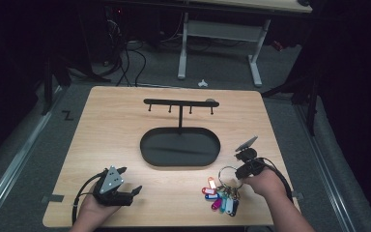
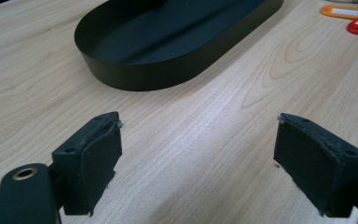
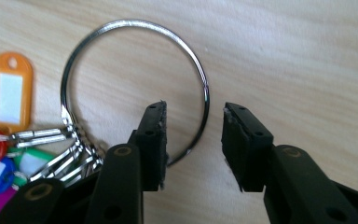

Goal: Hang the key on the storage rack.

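Right hand-held gripper (image 3: 193, 140): open, jaws straddling the wire of the large silver metal key ring (image 3: 135, 88), pads not pressing. Ring flat on the light wooden counter (image 1: 111, 140), coloured plastic key tags (image 1: 221, 197) attached, near the black oval metal tray (image 1: 180, 147). Left hand-held gripper (image 2: 198, 163): open wide, empty, above bare counter.

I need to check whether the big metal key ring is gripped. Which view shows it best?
The right gripper view: the metal key ring lies close up on the table, its wire between open jaws, untouched. The high view shows it small beside the right gripper. The left gripper view catches just two key tags.
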`<state>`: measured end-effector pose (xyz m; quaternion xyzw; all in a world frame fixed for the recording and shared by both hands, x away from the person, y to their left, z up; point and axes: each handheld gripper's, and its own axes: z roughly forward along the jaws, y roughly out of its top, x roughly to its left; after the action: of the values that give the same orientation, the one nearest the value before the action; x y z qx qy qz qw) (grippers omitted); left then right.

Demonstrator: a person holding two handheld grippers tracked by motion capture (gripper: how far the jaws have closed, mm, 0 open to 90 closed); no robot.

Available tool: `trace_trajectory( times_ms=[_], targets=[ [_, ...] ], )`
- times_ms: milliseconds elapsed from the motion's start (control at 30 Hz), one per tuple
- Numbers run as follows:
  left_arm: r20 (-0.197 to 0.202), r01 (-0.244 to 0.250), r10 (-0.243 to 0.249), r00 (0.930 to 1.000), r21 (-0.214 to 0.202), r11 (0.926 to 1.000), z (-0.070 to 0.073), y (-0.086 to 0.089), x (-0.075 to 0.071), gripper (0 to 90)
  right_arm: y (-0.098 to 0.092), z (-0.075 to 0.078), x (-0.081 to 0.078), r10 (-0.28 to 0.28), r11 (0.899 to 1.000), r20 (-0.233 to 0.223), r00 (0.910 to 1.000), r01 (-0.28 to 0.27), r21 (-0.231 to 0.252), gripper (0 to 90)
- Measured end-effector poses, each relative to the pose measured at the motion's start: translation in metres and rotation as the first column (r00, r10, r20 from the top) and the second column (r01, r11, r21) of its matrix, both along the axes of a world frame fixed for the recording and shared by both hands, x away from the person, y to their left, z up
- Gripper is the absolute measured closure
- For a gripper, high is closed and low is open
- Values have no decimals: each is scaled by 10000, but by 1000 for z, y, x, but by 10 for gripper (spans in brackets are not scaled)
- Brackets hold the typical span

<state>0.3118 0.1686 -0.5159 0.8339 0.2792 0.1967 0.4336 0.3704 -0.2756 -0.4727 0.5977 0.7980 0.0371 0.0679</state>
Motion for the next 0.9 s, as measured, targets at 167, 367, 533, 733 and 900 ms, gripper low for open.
trace_trajectory(
  times_ms=[167,367,533,733,900],
  targets=[
    [9,37,-37,10000,-4,10000,-1,-2,0,157,-2,-3,-6,-303,9989,-346,9989,315,346,578],
    [-26,80,-80,10000,55,10000,-1,-2,0,158,-3,-9,-5,-471,9985,-664,9967,487,234,587],
    [-34,122,-122,9999,107,9999,-1,-2,0,160,-7,-12,1,-638,9972,-635,9959,662,359,598],
    [-69,234,-232,9997,208,9995,-2,-4,0,163,-2,-10,10,-69,9999,-243,9997,73,157,592],
    [-79,311,-308,9995,320,9990,-3,-5,-1,166,-1,-15,21,-77,9999,-131,9999,75,-115,659]
  ],
)
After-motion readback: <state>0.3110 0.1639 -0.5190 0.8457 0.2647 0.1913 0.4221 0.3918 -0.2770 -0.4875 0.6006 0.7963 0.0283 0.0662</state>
